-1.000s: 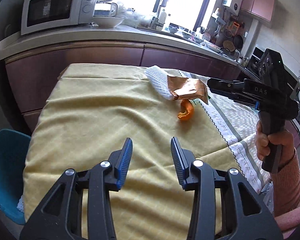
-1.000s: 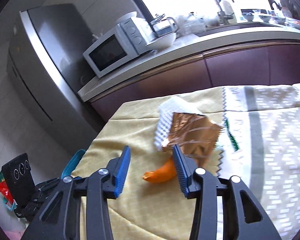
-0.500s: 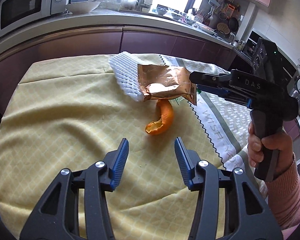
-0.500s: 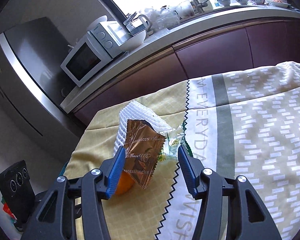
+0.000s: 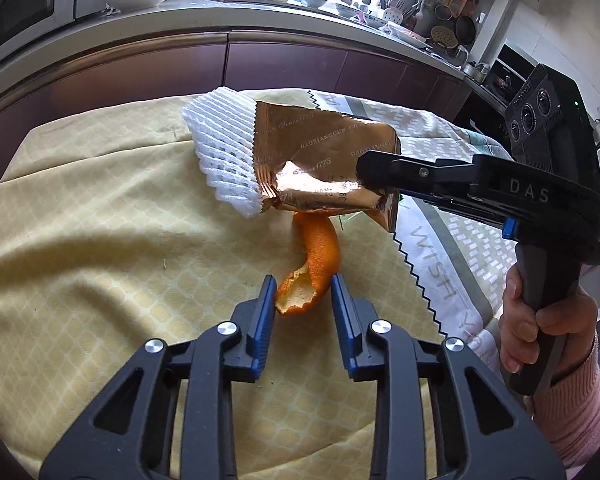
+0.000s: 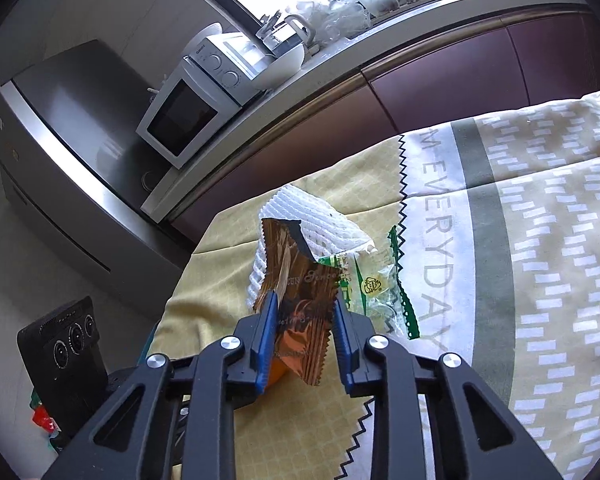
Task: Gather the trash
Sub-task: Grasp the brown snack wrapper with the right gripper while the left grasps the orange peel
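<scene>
The left gripper (image 5: 303, 294) sits low over the yellow cloth (image 5: 100, 264) on the worktop, its blue fingers (image 5: 265, 308) having just been closing around the near, torn end of the orange peel (image 5: 312, 268). The peel's end lies between the two pads, touching or almost touching both, though a firm pinch cannot be told; the rest of the peel curves away from the fingers towards the middle of the cloth and disappears under the copper foil wrapper (image 5: 320, 160). The right gripper (image 6: 303, 314), held by a hand (image 5: 540, 332) in a pink sleeve (image 5: 576, 412) at the right side of the worktop, has also just been closing, and its fingers (image 6: 269, 320) now pinch the near end of the wrapper from both sides, so that the foil buckles between the pads. The wrapper lies over a white foam net (image 5: 224, 152) on its far side, and a clear green-edged packet (image 6: 376, 280) rests just beside it on the zigzag seam where the yellow cloth meets the grey patterned cloth (image 6: 540, 240). Beyond the far edge of the worktop run the dark cabinets (image 5: 284, 64) and a microwave (image 6: 188, 108).
</scene>
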A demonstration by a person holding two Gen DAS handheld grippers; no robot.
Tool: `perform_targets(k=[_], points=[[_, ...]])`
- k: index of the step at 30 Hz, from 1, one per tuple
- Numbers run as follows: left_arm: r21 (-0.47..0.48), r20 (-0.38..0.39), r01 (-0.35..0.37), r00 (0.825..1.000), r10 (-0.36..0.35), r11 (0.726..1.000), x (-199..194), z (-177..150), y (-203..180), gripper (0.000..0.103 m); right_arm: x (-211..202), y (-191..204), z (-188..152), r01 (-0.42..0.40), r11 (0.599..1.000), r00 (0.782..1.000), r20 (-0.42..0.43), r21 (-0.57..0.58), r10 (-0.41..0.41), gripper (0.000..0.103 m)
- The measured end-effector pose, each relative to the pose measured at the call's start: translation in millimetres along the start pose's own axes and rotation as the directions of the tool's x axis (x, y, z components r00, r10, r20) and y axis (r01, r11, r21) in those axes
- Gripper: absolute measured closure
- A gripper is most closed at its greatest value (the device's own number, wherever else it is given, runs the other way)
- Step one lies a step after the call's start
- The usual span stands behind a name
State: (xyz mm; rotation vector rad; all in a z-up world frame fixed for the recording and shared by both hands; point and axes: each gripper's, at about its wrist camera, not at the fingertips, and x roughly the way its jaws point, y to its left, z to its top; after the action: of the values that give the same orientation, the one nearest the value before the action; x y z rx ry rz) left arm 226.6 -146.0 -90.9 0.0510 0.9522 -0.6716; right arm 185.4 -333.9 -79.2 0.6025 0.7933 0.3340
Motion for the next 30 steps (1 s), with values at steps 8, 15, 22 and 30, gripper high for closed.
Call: perform_targets(k=[8, 15, 22, 30], points=[[-0.003, 0.028, 0.011, 1.0, -0.011, 1.0, -10.5, -8.3, -0.6, 0.085, -15.2, 12.1, -8.5, -0.029, 0.999, 0.999, 0.028, -0.042, 0.03, 0.086], [0.008, 0.084, -0.036, 0.996, 0.035, 0.999, -42.6, -25.7, 2.1, 0.087, -31.8, 26.0, -18.5, -0.056, 0.995, 0.996, 0.058, -0.084, 0.061, 0.086], [0.006, 0.135, -0.088, 0.987, 0.087, 0.996, -81.8, -48.2, 6.6, 0.088, -40.1, 38.8, -30.2, -0.091, 0.991, 0.993, 0.067, -0.101, 0.098, 0.086], [-0.042, 0.174, -0.129, 0.975, 0.134, 0.991, -123.0, -76.1, 24.2, 0.088, -37.9, 54.2, -43.3, -0.142, 0.984, 0.988, 0.049, -0.11, 0.148, 0.086]])
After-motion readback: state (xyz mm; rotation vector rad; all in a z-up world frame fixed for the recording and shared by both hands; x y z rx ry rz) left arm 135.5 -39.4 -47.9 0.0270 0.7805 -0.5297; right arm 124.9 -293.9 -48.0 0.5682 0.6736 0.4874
